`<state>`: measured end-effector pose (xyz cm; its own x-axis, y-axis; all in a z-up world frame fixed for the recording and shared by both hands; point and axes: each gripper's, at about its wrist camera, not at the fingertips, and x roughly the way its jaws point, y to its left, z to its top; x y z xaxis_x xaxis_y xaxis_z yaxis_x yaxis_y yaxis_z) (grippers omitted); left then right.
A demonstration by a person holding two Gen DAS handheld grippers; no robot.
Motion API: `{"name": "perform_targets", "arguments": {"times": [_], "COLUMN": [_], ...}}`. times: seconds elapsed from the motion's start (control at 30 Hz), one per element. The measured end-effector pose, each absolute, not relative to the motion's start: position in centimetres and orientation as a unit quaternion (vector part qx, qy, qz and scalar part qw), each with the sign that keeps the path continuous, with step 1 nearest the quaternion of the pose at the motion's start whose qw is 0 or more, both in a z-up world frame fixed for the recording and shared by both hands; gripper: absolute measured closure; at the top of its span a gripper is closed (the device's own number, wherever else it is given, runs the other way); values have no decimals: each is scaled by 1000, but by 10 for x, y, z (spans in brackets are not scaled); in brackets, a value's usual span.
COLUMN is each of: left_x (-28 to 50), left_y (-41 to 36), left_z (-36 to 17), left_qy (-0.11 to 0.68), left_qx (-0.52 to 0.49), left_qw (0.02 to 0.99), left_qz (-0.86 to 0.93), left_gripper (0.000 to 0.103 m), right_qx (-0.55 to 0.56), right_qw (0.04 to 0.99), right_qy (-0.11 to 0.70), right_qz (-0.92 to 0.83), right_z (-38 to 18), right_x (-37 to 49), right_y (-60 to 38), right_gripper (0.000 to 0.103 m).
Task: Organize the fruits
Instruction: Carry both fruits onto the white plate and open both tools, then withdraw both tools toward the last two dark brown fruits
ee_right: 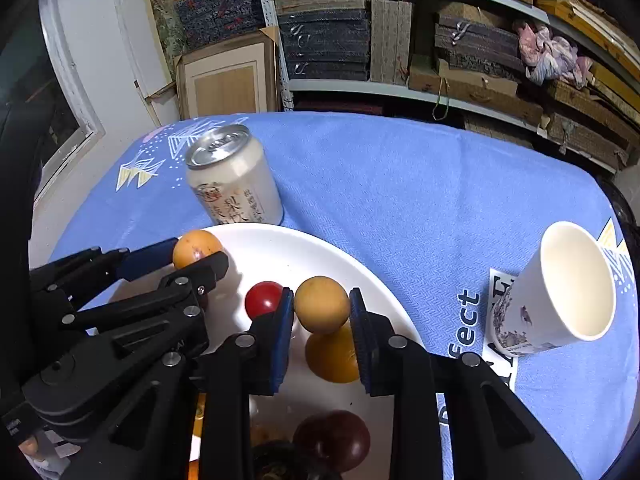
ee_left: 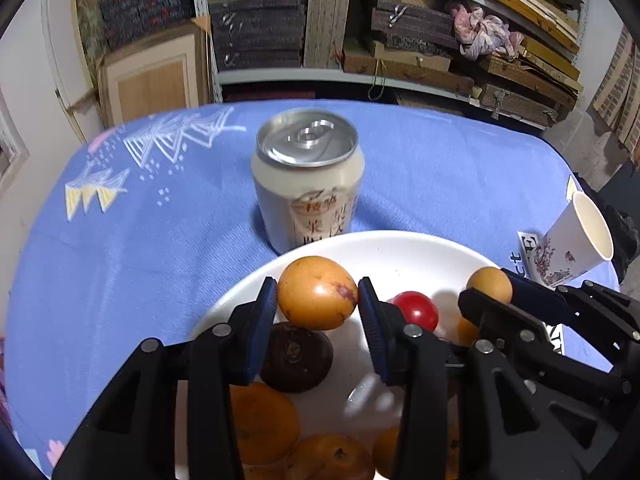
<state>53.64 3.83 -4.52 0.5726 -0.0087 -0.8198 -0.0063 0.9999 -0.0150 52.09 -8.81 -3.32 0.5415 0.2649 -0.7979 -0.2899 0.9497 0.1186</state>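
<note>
Left gripper [ee_left: 318,298], black plastic with ribbed blue pads, clamped on a round yellow-orange fruit [ee_left: 317,293] with a reddish blemish, held over the plate [ee_left: 400,246]. Right gripper [ee_right: 322,308], same build, clamped on a smaller smooth yellow fruit [ee_right: 322,305], also over the plate.

Plate: white, round, glossy, shallow rim, on the tabletop. Inside it, nearest the cameras: orange citrus fruits [ee_left: 262,424] with dimpled skin, partly hidden under the left gripper. A dark brown-purple round fruit [ee_left: 297,357] with dull skin lies just below the left gripper's fruit. A dark red-purple round fruit [ee_right: 332,440] sits under the right gripper. A yellow fruit [ee_right: 332,356] lies directly below the one the right gripper holds. A small glossy red tomato-like fruit [ee_right: 263,299] sits between the two grippers.

Tabletop [ee_left: 440,168]: covered in blue woven cloth with white and yellow triangle print and some lettering.

Behind the plate, touching or just beside its far rim: upright aluminium can [ee_left: 307,178], cream label with red and brown characters, pull tab closed. To the right of the plate, apart from it: white paper cup [ee_right: 560,292] with a floral print, upright, seemingly empty.

Far back: metal shelves [ee_left: 340,76] packed with woven mats and flat boxes, a pink cloth bundle [ee_left: 486,36], a wooden framed panel [ee_left: 154,80] leaning by the wall.
</note>
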Motion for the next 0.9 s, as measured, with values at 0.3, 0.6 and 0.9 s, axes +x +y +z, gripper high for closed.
{"name": "perform_targets", "arguments": {"times": [0.3, 0.6, 0.9], "left_x": [531, 455, 319], "left_y": [48, 57, 41], "left_z": [-37, 6, -12], "left_qy": [445, 395, 367], "left_qx": [-14, -2, 22], "left_qw": [896, 918, 929], "left_qz": [9, 33, 51], "left_gripper": [49, 32, 24], "right_qx": [-4, 13, 50], "right_qw": [882, 904, 916], "right_qy": [444, 393, 353], "right_qz": [159, 169, 184], "right_z": [-29, 6, 0], "right_x": [519, 443, 308], "right_y": [-93, -116, -153], "right_gripper": [68, 51, 24]}}
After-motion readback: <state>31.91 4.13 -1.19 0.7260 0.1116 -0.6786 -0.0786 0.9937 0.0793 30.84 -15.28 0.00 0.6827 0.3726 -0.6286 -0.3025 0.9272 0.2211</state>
